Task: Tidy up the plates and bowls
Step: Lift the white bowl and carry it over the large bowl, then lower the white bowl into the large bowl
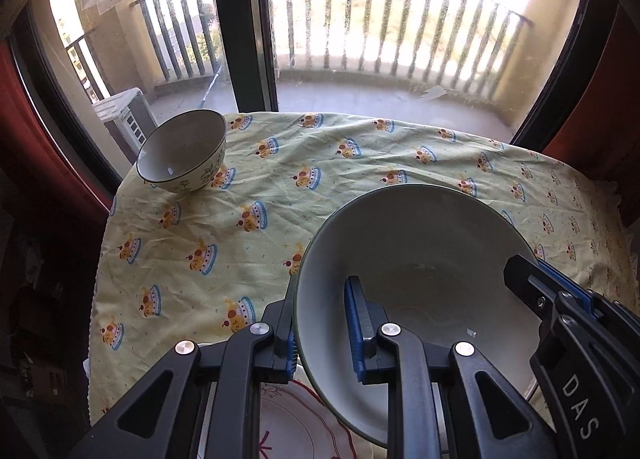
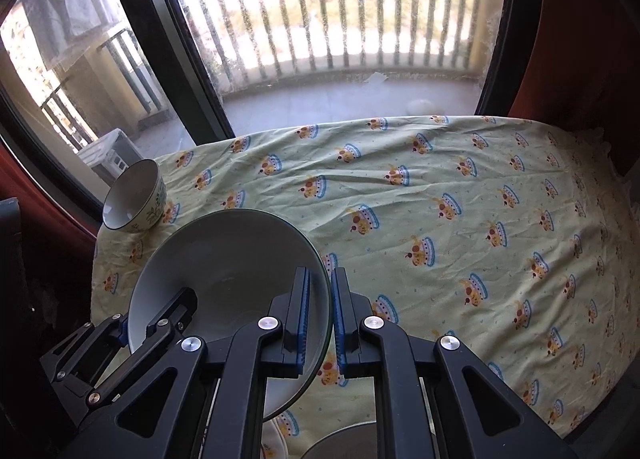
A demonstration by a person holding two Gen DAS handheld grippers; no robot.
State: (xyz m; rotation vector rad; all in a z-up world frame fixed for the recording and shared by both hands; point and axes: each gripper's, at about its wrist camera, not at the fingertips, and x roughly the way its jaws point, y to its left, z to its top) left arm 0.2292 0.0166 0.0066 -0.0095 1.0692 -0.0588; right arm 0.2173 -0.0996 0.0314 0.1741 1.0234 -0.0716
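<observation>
A large grey-green bowl [image 1: 420,251] [image 2: 224,251] hangs tilted over the table, gripped at its rim from two opposite sides. My left gripper [image 1: 324,333] [image 2: 148,313] is shut on the bowl's left rim, one finger inside and one outside. Opposite it, my right gripper [image 2: 322,311] [image 1: 538,265] is shut on the right rim the same way. A small bowl with a leaf pattern [image 1: 184,151] [image 2: 136,197] stands at the table's far left corner. Under the big bowl lies a white plate with red trim [image 1: 304,419], partly hidden by my fingers.
A yellow-green tablecloth with a cake print [image 1: 360,163] [image 2: 460,199] covers the table. The rim of another grey dish [image 2: 344,441] shows at the bottom edge. Beyond the table's far edge are a dark window frame [image 1: 248,27], glass and a balcony railing.
</observation>
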